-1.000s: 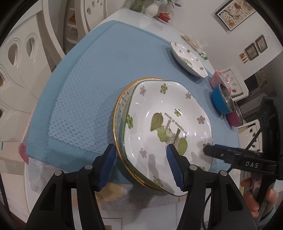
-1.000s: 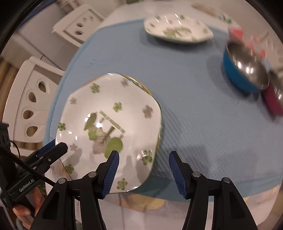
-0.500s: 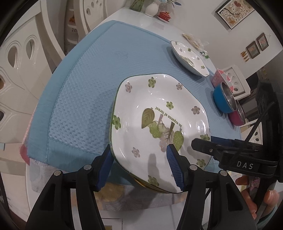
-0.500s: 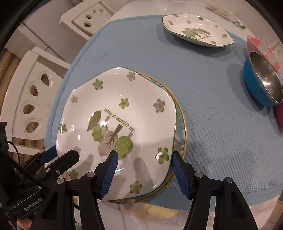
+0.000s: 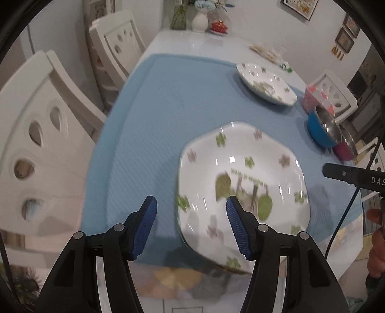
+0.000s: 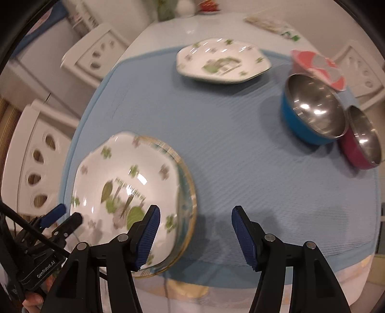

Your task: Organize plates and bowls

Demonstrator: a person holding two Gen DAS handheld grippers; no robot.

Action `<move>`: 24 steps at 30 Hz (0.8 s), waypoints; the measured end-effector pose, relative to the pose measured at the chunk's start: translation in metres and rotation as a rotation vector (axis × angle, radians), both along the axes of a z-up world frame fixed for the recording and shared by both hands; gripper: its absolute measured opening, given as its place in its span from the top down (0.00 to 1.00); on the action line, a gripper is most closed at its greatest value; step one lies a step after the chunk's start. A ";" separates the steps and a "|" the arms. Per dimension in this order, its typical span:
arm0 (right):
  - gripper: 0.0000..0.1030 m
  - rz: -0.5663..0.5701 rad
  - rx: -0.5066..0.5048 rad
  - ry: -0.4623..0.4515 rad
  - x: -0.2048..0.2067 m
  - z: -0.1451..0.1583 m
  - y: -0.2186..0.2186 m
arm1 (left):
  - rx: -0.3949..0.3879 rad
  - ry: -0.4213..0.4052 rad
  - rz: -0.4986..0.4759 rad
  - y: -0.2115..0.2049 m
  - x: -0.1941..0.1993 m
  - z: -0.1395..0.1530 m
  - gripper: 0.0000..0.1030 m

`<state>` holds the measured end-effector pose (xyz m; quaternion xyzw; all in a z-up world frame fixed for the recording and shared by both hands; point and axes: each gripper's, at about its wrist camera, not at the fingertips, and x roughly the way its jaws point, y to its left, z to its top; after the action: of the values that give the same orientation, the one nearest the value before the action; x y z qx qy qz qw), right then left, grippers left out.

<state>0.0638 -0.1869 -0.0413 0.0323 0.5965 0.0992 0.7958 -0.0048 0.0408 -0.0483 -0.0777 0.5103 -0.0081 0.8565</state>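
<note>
A white floral plate [image 5: 243,190] [image 6: 125,183] lies on a gold-rimmed plate [image 6: 190,192] at the near end of the blue mat [image 5: 168,96]. My left gripper [image 5: 191,216] hovers open above the plate's left rim, its pads clear of it. My right gripper [image 6: 193,221] hovers open over the stack's right rim with nothing between its pads. Each gripper shows in the other's view: the right gripper [image 5: 349,175] at the right edge, the left gripper [image 6: 60,219] at the lower left. A second floral plate [image 5: 264,84] [image 6: 221,61] lies at the far side of the mat.
A blue bowl [image 6: 310,113] and a magenta bowl [image 6: 361,142], both steel inside, sit touching at the right with a pink box [image 6: 317,69] behind them. White chairs [image 5: 48,144] stand along the left side. A vase [image 5: 199,20] stands at the table's far end.
The floral plate has settled onto the gold-rimmed plate. Both grippers have risen and drawn back from it, the left one to the left and the right one to the right.
</note>
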 end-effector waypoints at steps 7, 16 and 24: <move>0.42 -0.049 0.067 -0.044 0.031 0.024 -0.016 | -0.026 -0.129 -0.057 -0.003 0.047 0.044 0.45; 0.42 -0.204 0.192 -0.038 0.133 0.030 -0.041 | -0.147 -0.159 -0.179 -0.036 0.149 0.061 0.43; 0.42 -0.337 0.133 0.037 0.223 -0.001 -0.057 | -0.250 -0.049 -0.141 -0.041 0.244 0.020 0.43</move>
<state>0.2864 -0.2438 -0.0427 0.1859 0.5895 0.0031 0.7861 0.2393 -0.0005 -0.0285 -0.1477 0.4883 -0.1337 0.8496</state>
